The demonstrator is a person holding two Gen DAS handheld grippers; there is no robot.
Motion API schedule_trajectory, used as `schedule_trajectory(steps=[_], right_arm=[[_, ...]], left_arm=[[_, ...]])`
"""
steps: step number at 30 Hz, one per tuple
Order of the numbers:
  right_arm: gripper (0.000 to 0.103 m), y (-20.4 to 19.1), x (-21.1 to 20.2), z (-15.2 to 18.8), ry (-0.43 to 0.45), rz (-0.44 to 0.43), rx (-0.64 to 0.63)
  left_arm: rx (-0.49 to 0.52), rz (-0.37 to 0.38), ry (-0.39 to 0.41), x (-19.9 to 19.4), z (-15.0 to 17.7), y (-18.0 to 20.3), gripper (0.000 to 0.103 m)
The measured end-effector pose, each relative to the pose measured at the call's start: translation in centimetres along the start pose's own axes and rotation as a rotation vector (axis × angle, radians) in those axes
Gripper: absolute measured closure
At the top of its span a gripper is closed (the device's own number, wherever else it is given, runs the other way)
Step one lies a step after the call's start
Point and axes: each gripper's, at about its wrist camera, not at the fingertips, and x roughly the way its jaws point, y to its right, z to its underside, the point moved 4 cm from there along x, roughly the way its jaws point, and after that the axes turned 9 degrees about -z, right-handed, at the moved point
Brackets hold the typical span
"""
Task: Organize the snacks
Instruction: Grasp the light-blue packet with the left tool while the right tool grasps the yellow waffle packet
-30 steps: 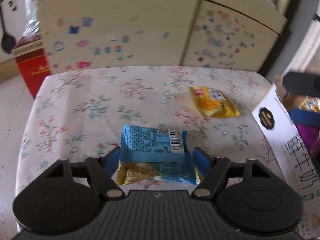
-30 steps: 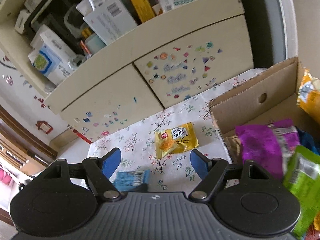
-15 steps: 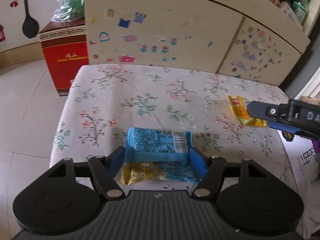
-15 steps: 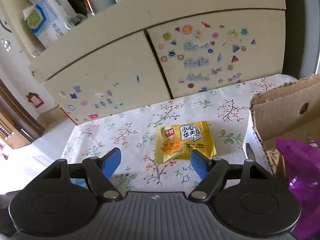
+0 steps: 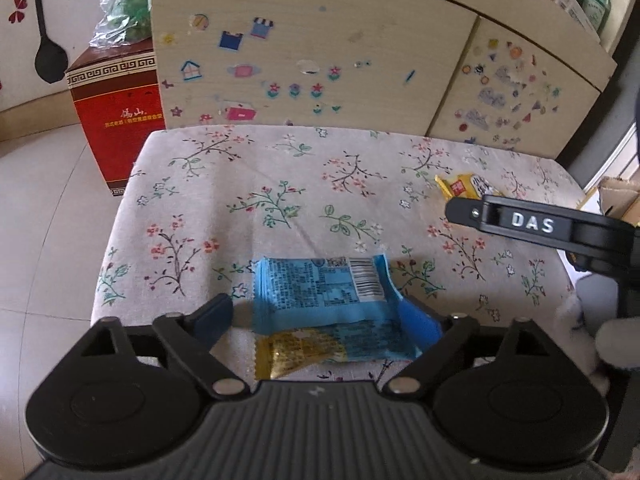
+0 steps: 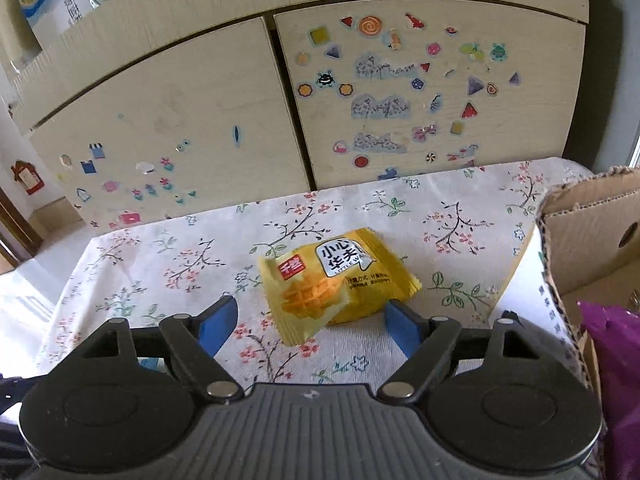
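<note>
A blue snack packet [image 5: 324, 300] with a yellow end lies on the flowered tablecloth [image 5: 240, 184]. It sits between the fingers of my left gripper [image 5: 316, 312], whose jaws are opening. The left pad stands clear of the packet and the right pad is at its edge. A yellow snack packet [image 6: 336, 280] lies further right on the cloth, just ahead of my right gripper [image 6: 310, 312]. The right jaws are opening too, and neither pad touches it. In the left wrist view the yellow packet [image 5: 466, 186] peeks out behind the right gripper's black finger [image 5: 520, 220].
An open cardboard box [image 6: 592, 240] stands at the table's right edge with a purple packet [image 6: 616, 360] inside. A sticker-covered cabinet [image 6: 200, 120] stands right behind the table. A red box [image 5: 116, 120] sits on the floor to the left, beyond the table's edge.
My left jaws have spread away from the blue packet they were pressing. The right gripper has come down from over the box towards the yellow packet, which now looks larger, and its jaws are wider.
</note>
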Motion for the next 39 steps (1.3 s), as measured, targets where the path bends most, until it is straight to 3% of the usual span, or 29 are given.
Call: schedule_trajectory(steps=[8,16,18,22,26,31,34,37,39], right_arm=[[0.012,0.5,-0.1,-0.7,0.065,-0.003,0.026],[0.007,-0.1,1.2,-0.5,0.064,0.023,-0.069],[0.014,-0.1,1.2,-0.7,0.073,0.032,-0.073],[0.045,0.5,0.9,-0.9,0.087,0.020,-0.055],[0.067,0.7,0.4,-0.6,0.086,0.008,-0.055],[0.079,0.2,-0.7,0.3,0.060,-0.034,-0.069],[0.080,-0.3,-1.4,0.6,0.027,-0.083,-0.079],[0.076,-0.3,-2.4,0.3,0.050,-0.123,-0.052],[0.060,-0.2,-2.8,-0.3,0.080,-0.114,-0.031]], left_arm=[[0.019,-0.018,0.014,0.1,-0.2,0.8,0.007],[0.041,-0.045,0.028,0.6,-0.2,1.0,0.007],[0.035,-0.049,0.033,0.6,-0.2,1.0,0.010],[0.034,-0.045,0.055,0.5,-0.4,0.9,0.026],[0.033,-0.026,0.064,0.4,-0.4,1.1,0.039],[0.039,-0.004,0.068,0.0,-0.4,1.3,0.049],[0.026,0.001,0.067,-0.4,-0.4,1.1,0.051],[0.017,0.004,0.071,-0.9,-0.4,0.8,0.053],[0.007,0.004,0.072,-1.1,-0.5,0.5,0.053]])
